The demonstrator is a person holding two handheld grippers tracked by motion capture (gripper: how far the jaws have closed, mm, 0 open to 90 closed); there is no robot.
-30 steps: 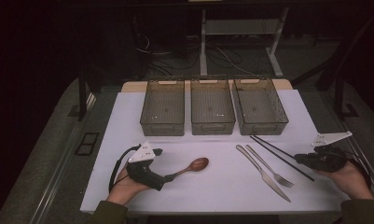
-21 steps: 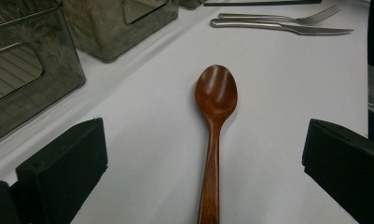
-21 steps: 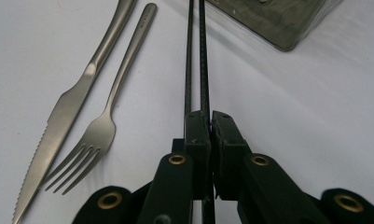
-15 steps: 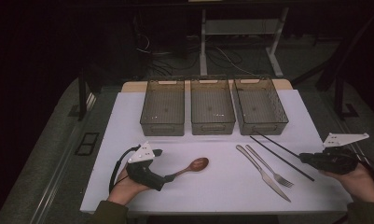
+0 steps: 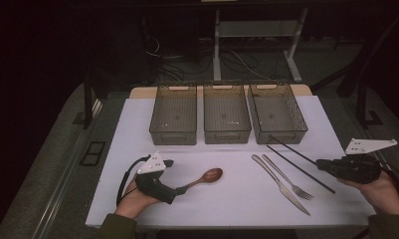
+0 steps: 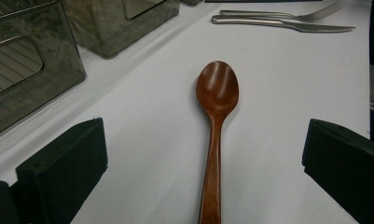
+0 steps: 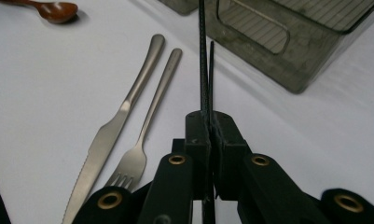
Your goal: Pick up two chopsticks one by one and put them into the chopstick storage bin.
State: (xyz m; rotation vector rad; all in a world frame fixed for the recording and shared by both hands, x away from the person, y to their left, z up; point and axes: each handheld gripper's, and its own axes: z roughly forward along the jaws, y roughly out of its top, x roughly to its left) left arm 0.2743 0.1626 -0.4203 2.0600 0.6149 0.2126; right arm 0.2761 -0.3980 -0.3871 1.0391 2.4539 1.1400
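left gripper (image 6: pixel 208 158) – jaws apart, astride wooden spoon (image 6: pixel 216 107) | right gripper (image 7: pixel 208 126) – clamped on black chopsticks (image 7: pixel 204 60)

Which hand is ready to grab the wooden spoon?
Left. The left gripper sits at the spoon handle, jaws open either side. The right gripper is already shut on the chopsticks.

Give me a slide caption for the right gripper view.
Right gripper shut on black chopsticks, beside a knife and fork on the white table.
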